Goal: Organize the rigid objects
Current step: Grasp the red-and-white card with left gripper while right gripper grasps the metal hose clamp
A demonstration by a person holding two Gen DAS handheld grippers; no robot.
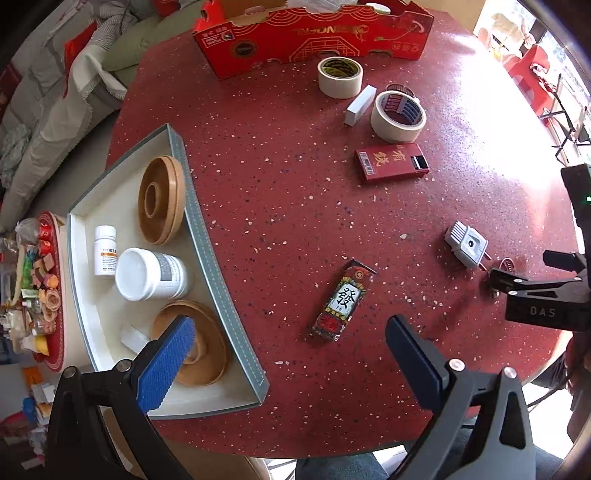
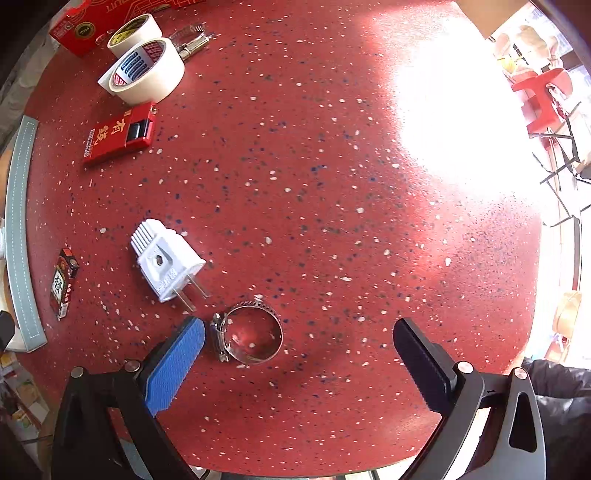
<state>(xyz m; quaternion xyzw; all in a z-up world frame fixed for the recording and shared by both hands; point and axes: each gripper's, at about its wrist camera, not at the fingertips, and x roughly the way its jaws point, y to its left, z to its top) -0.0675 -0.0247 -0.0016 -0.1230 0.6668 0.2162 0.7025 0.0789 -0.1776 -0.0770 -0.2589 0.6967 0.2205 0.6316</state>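
A grey-rimmed tray (image 1: 221, 314) at the table's left holds two wooden rings (image 1: 162, 199), two white bottles (image 1: 151, 275) and a small white block. My left gripper (image 1: 291, 343) is open and empty above the tray's near corner, with a small patterned box (image 1: 343, 299) just ahead. My right gripper (image 2: 299, 343) is open and empty; a metal hose clamp (image 2: 251, 338) lies between its fingers, close to the blue pad (image 2: 177, 365). A white plug (image 2: 166, 262) lies just beyond. A red lighter case (image 2: 120, 134) and two tape rolls (image 2: 146, 72) lie farther off.
A red cardboard box (image 1: 314, 33) stands at the table's far edge. A white block (image 1: 360, 105) lies by the tape rolls, with another metal clamp (image 2: 188, 37) behind them. A side stand with small items (image 1: 40, 288) is left of the tray. Sun glare covers the table's right (image 2: 461, 122).
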